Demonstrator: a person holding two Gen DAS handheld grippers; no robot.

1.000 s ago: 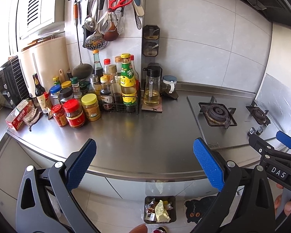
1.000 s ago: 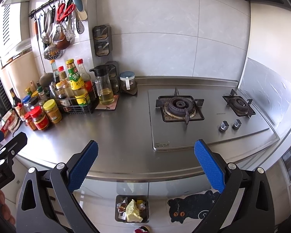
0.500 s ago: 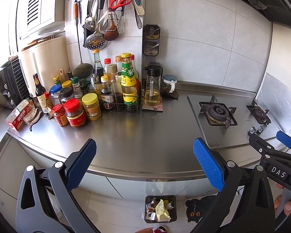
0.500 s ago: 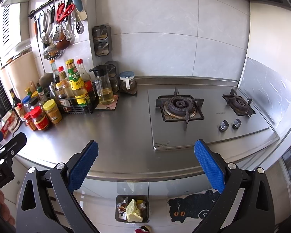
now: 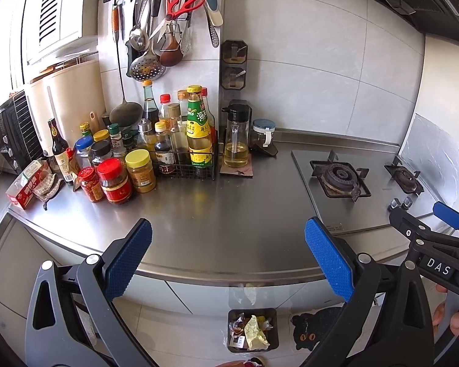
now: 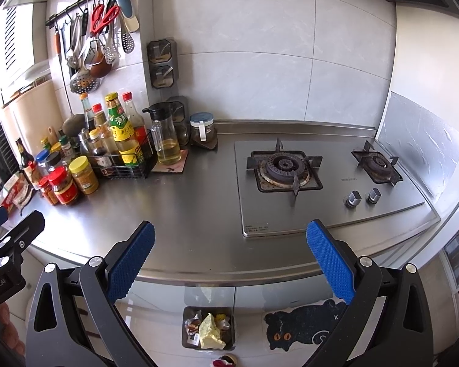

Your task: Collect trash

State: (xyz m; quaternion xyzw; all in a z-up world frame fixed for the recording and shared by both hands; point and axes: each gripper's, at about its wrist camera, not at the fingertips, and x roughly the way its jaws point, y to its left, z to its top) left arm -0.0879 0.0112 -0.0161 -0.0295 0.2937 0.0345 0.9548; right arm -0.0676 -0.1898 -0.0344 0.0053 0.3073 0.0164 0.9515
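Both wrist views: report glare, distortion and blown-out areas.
Left wrist view: window at left blown out white; counter shows soft glare; fisheye bends its edge. Right wrist view: same bending, tile lines curve; glare on foil panel at right; corners vignetted black.

Both wrist views face the same countertop (image 5: 229, 229) from above its front edge.

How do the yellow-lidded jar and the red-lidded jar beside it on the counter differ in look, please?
The yellow-lidded jar holds yellowish-brown contents, while the red-lidded jar holds dark red contents. The red-lidded jar carries a bright red label; the yellow-lidded jar's label is pale and plain. The red-lidded jar stands nearer the counter edge, to the left of the yellow-lidded jar. Both stand upright, lids on, close together on the steel counter.
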